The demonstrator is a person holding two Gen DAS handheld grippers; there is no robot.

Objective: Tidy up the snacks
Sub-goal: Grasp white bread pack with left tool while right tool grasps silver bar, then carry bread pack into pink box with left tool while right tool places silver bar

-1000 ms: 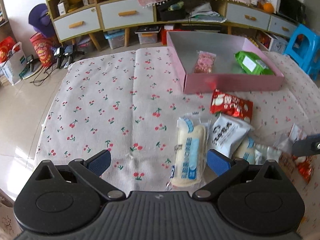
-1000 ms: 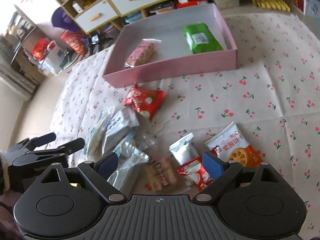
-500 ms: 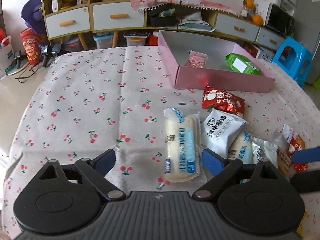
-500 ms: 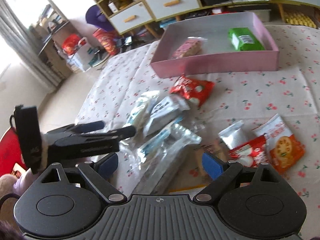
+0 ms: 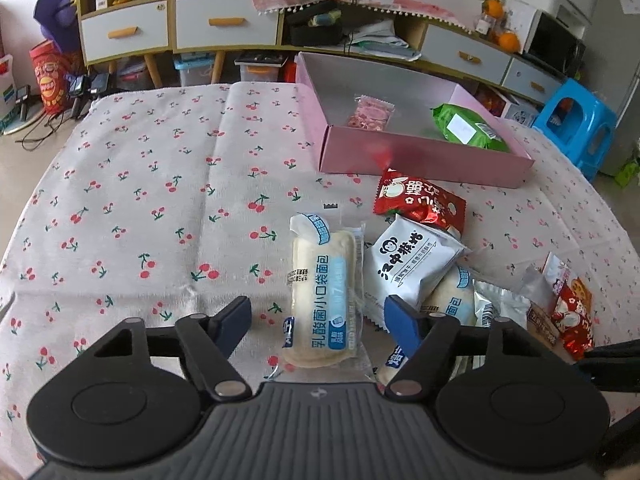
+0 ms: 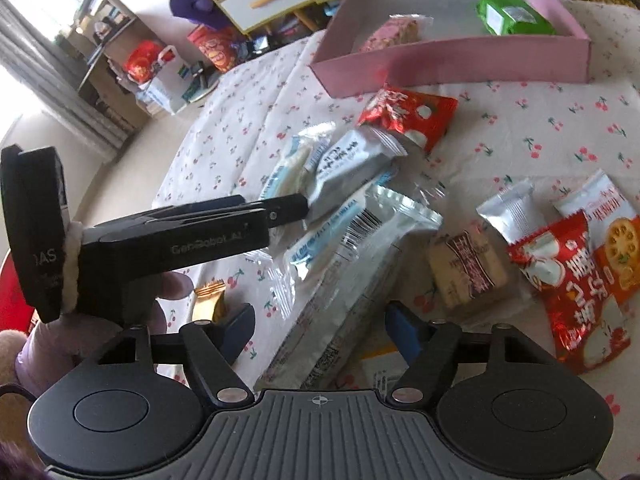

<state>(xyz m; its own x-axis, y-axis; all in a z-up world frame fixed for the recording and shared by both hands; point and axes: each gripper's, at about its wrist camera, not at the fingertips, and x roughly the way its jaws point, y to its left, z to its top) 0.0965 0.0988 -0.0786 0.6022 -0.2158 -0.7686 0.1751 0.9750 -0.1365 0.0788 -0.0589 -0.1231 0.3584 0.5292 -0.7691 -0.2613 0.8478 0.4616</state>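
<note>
Both tongs, just narrowing, straddle packets ungripped: left tongs [image 5: 318, 320] around bread packet [image 5: 322, 296], right tongs [image 6: 320, 330] hiding clear packet's [image 6: 352, 264] end

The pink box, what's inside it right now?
Inside the pink box: a pink snack packet and a green packet. Its near wall hides the floor strip just behind it.

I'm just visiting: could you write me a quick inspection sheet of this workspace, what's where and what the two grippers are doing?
Surface: cherry-print cloth, creased.
Job's things: pink box holds a green pack and a pink snack; loose packets lie in front, among them a bread pack and a red packet.
Clutter: nothing seen.
Grippers: left gripper straddles the bread pack, right gripper a clear wrapped pack; jaws have just been closing, pads not yet touching.
Cables: wires on the floor.
Surroundings: drawer cabinet, blue stool.
</note>
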